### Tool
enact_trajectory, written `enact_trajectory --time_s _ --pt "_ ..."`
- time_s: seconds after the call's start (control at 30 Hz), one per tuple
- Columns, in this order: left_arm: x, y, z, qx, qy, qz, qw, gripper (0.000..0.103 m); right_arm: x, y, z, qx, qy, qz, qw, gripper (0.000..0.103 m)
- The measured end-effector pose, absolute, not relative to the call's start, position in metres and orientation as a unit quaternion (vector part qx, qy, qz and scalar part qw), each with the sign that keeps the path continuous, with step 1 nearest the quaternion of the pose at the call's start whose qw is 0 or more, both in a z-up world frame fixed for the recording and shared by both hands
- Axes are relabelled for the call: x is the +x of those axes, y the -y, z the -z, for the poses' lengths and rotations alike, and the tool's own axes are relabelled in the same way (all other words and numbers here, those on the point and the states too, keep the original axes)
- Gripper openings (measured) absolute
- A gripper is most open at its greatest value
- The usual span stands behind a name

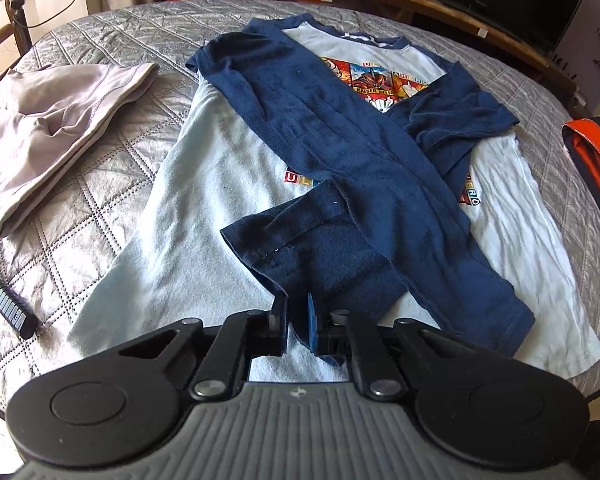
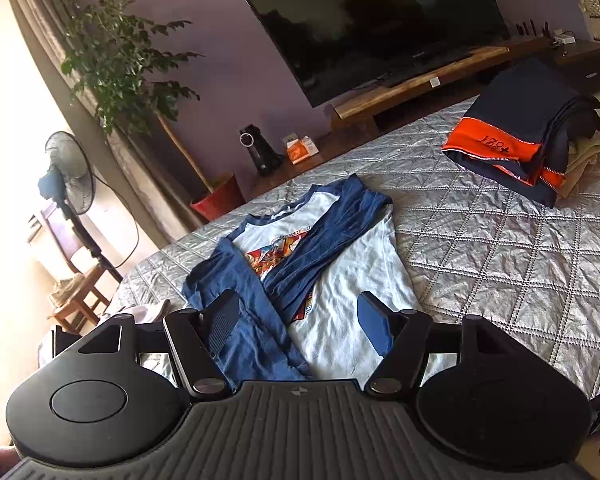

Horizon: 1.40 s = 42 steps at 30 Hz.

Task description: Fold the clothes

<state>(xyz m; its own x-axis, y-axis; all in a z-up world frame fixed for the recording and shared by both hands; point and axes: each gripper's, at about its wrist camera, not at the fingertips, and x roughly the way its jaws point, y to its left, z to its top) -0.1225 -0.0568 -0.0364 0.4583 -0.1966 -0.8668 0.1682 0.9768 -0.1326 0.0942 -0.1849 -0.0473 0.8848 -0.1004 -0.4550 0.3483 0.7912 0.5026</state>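
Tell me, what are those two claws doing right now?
Left claw shut on navy sleeve cuff. Right claw open, empty. White-and-navy printed shirt flat, sleeves crossed. Nothing blocking.

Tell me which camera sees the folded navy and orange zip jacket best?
The right wrist view: the folded navy and orange zip jacket shows whole on the quilted silver bedspread, atop a cream cloth. The left wrist view catches only its edge at the frame's right side.
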Motion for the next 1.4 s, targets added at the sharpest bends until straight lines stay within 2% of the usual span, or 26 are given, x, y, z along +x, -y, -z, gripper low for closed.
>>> enact_trajectory --time_s 0.13,0.53,0.6,0.67,0.7,0.83,0.97,1.27,1.4 --pt "-0.128 0.055 0.035 -0.023 -0.513 0.106 0.851 0.002 0.094 0.185 0.047 0.302 -0.206 0.121 0.923 0.073" --pt "-0.127 0.048 0.027 -0.033 -0.499 0.065 0.864 0.003 0.096 0.188 0.047 0.305 -0.208 0.118 0.922 0.075" --pt "-0.124 0.047 0.028 -0.027 -0.500 0.057 0.864 0.008 0.096 0.188 0.047 0.304 -0.208 0.118 0.922 0.075" --pt "-0.126 0.045 0.027 -0.027 -0.500 0.051 0.864 0.028 0.097 0.188 0.047 0.303 -0.208 0.117 0.923 0.075" --pt "-0.129 0.047 0.025 -0.022 -0.496 0.049 0.867 0.032 0.097 0.188 0.046 0.303 -0.208 0.117 0.923 0.075" --pt "-0.142 0.067 0.021 0.028 -0.473 0.075 0.877 0.040 0.099 0.188 0.046 0.302 -0.208 0.117 0.923 0.075" --pt "-0.139 0.082 0.026 0.045 -0.484 0.100 0.868 0.047 0.101 0.187 0.046 0.300 -0.210 0.115 0.923 0.075" --pt "-0.143 0.078 0.044 0.040 -0.517 0.079 0.852 0.051 0.101 0.187 0.045 0.297 -0.209 0.118 0.924 0.075" --pt "-0.146 0.074 0.041 0.023 -0.519 0.075 0.851 0.043 0.102 0.186 0.045 0.295 -0.209 0.118 0.925 0.076"
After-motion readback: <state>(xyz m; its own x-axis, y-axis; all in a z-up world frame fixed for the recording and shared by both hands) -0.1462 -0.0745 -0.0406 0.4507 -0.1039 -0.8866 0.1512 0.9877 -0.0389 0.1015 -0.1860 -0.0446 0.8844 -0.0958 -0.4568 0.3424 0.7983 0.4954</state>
